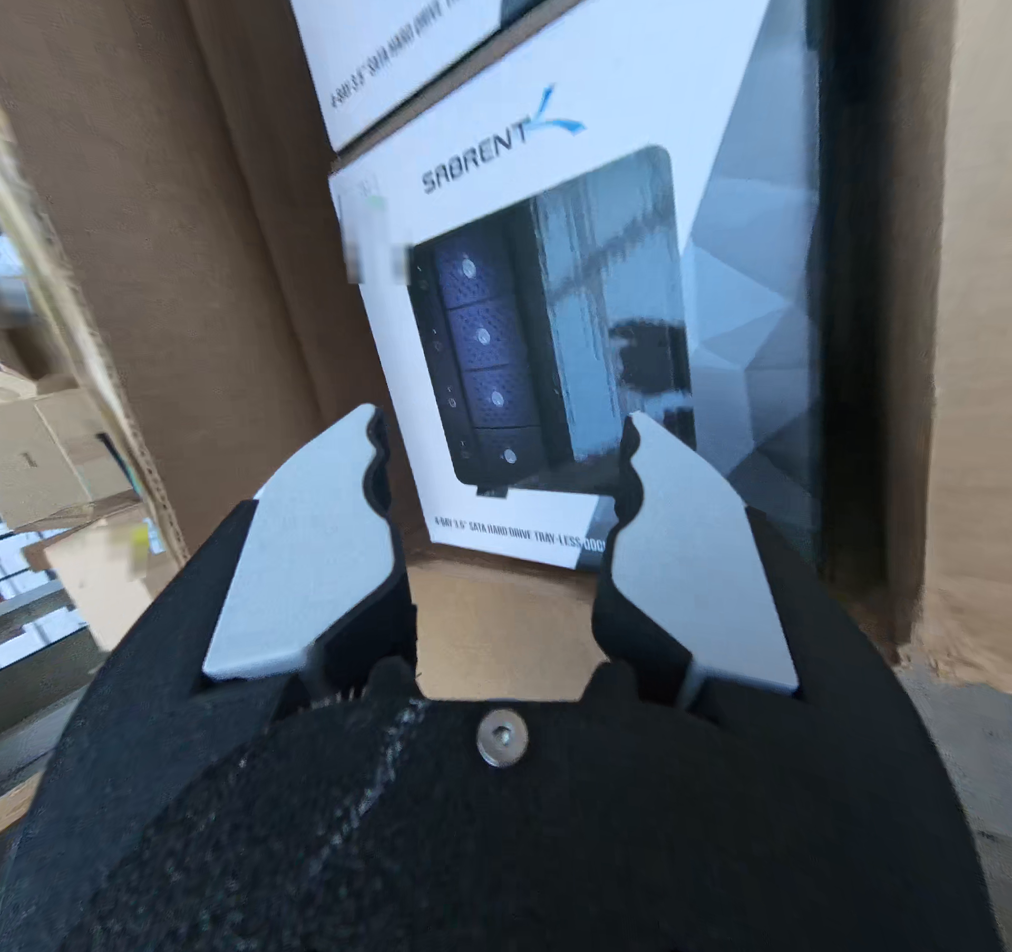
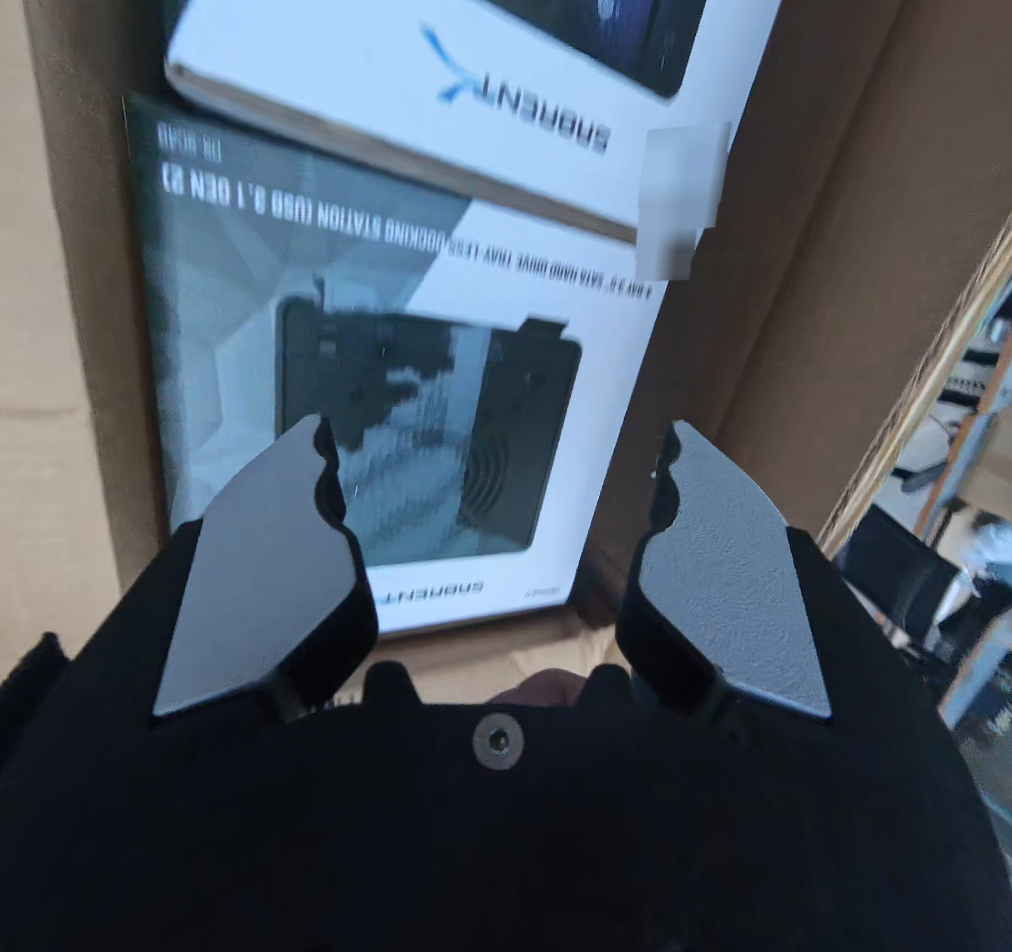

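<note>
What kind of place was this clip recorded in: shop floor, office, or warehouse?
Probably a warehouse or stockroom. Printed retail boxes sit packed inside a big cardboard carton, more cartons are stacked beyond its left wall, and shelving shows past its right wall. Both grippers are open, holding nothing.

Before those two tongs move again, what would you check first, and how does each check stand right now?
1. Left tongs open and empty: ok.
2. Right tongs open and empty: ok.
3. Nearest white retail box straight ahead of the left tongs: ok.
4. Same box ahead of the right tongs: ok.
5. Second white box resting partly on the near one: cannot tell.
6. Room beside the box inside the brown carton: ok on one side, cannot tell on the other.
</note>
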`<state>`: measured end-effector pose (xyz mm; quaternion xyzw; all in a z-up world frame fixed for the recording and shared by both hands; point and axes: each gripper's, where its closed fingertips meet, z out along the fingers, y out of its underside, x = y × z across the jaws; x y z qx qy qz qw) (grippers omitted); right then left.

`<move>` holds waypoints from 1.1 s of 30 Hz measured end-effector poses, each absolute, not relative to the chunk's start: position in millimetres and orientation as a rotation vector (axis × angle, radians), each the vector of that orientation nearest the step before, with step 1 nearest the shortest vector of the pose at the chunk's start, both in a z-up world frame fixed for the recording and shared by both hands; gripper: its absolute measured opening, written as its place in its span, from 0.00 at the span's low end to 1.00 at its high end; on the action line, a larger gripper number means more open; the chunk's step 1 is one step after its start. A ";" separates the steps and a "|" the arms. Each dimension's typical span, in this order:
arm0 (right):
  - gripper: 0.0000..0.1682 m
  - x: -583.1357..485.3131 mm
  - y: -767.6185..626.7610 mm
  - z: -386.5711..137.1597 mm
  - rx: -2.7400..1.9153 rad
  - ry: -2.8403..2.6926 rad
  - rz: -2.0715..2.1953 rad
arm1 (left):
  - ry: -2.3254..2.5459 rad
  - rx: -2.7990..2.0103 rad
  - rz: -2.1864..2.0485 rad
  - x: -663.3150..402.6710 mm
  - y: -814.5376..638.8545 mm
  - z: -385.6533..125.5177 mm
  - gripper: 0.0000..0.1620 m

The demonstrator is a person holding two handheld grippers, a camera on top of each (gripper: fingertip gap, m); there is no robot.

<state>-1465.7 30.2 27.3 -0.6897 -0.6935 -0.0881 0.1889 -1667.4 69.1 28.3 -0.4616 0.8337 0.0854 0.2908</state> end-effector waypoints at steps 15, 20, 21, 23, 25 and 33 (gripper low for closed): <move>0.60 -1290.5 -123.0 29.7 -2.268 -0.868 -0.266 | 1.992 -1.370 -0.352 -1572.9 40.3 52.1 0.42; 0.67 -1233.2 -106.0 98.0 -2.153 -0.446 -0.028 | 1.632 -1.626 0.087 -1675.1 94.3 134.9 0.53; 0.69 -1219.9 -95.1 100.3 -2.186 -0.413 0.007 | 1.615 -1.748 0.126 -1699.6 98.1 137.3 0.58; 0.70 -1203.1 -69.9 98.5 -2.259 -0.364 0.098 | 1.571 -2.003 0.158 -1743.8 98.2 131.1 0.67; 0.72 -1182.4 -43.4 88.3 -2.340 -0.334 0.067 | 1.474 -2.110 0.232 -1778.5 113.4 123.6 0.69; 0.52 -1189.9 28.4 24.7 -2.794 -0.283 0.434 | 1.364 -2.540 0.505 -1831.3 180.0 62.3 0.65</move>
